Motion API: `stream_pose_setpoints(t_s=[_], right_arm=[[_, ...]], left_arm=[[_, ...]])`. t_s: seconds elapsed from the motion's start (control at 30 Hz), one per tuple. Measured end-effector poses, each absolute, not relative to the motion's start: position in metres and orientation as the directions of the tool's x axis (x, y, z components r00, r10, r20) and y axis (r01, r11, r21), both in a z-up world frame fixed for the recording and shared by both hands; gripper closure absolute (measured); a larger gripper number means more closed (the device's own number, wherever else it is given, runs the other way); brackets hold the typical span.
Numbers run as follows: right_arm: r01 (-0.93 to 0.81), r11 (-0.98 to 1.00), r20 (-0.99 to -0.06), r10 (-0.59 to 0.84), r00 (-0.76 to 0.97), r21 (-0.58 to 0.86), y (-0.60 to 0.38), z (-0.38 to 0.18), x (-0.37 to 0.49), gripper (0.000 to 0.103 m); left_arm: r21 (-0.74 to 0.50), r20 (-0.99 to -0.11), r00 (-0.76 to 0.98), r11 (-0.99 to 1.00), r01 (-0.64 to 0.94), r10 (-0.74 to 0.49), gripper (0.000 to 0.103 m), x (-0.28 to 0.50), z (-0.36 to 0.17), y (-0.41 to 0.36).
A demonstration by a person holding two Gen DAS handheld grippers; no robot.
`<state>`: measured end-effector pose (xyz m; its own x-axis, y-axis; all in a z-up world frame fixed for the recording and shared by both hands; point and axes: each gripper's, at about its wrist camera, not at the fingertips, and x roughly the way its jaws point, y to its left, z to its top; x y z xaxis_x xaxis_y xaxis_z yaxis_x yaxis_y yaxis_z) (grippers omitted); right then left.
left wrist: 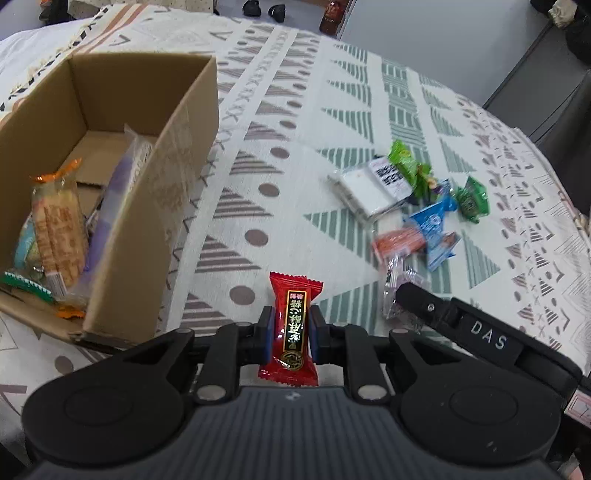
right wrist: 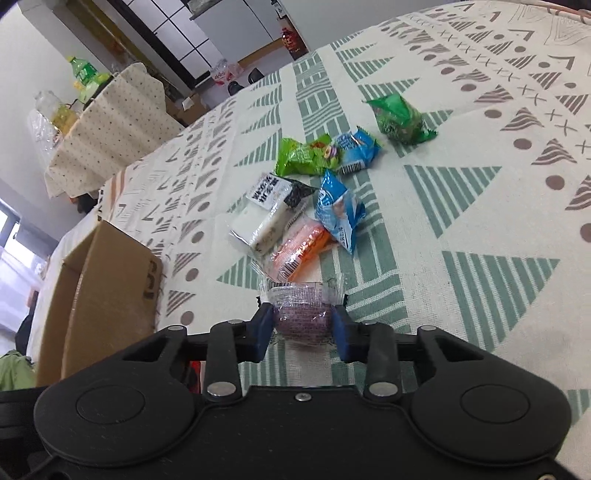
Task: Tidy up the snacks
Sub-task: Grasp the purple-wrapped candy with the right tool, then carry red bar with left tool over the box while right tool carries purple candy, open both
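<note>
My left gripper (left wrist: 291, 328) is shut on a red candy packet (left wrist: 292, 325) with a black and gold label, held above the patterned tablecloth to the right of an open cardboard box (left wrist: 177, 155). Several snacks lie inside the box, among them an orange biscuit pack (left wrist: 59, 236). My right gripper (right wrist: 302, 328) is shut on a clear-wrapped purple snack (right wrist: 301, 314), just in front of a loose pile: a white pack (right wrist: 264, 218), an orange pack (right wrist: 301, 247), blue packs (right wrist: 338, 210), green packs (right wrist: 400, 118). The right gripper's body (left wrist: 461, 325) shows in the left wrist view.
The cardboard box (right wrist: 107, 291) stands at the left of the right wrist view. The snack pile (left wrist: 406, 199) lies right of centre on the tablecloth (left wrist: 295, 110). Beyond the table are a dotted-cloth side table (right wrist: 107, 136) with bottles and a red bottle (left wrist: 332, 16).
</note>
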<state>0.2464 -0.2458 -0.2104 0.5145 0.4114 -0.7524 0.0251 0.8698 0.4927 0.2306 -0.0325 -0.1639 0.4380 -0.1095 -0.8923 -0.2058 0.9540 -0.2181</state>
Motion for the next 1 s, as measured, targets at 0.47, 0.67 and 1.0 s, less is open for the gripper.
stream_pose_setpoints(t_s=[0.47,0.67,1.0], right_arm=[[-0.047,0.852,-0.681,0.450,0.577,0.522,-0.234,-0.166,0.237,0.070],[-0.107,0.850,-0.653,0.471,0.593,0.516,-0.214,-0.142,0.235,0.070],[-0.175,0.844,-0.618,0.498,0.608,0.507,-0.177,-0.112,0.235,0.070]], left_arm=[[-0.280,-0.818,0.561,0.938,-0.204,-0.122,0.085,0.217,-0.105,-0.012],[-0.300,-0.788,0.606,0.927,-0.225,-0.108,0.085,0.213,-0.083,0.008],[-0.345,-0.749,0.657,0.894,-0.285,-0.080,0.085,0.206,-0.064,0.057]])
